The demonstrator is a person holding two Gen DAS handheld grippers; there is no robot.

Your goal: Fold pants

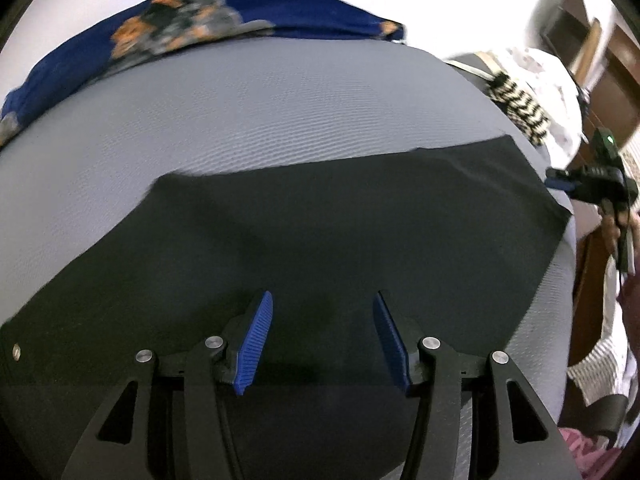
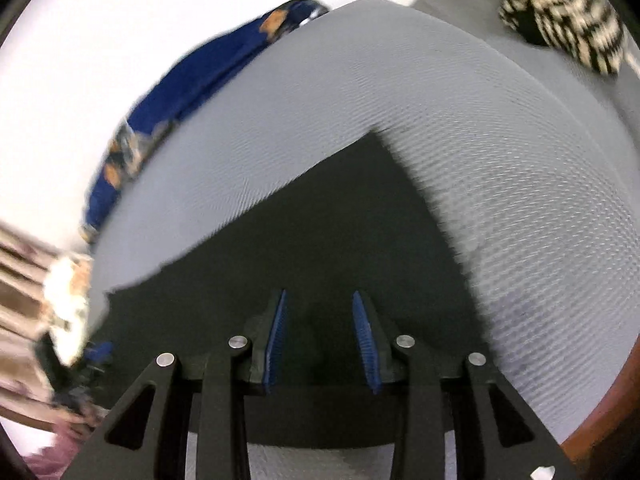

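The grey textured desk [image 1: 280,100] is the largest thing, with bare surface beyond the pants' far edge and to both sides. The black pants [image 1: 340,224] lie flat across its near half; the far edge runs straight, ending in a sharp corner at right. A blue patterned cloth [image 1: 224,20] lines the desk's far rim, and a black-and-white knit piece [image 2: 560,12] sits at the far right corner. The left tongs [image 1: 323,340] are spread wide over the pants, holding nothing; the right tongs [image 2: 319,340] are also parted and empty.
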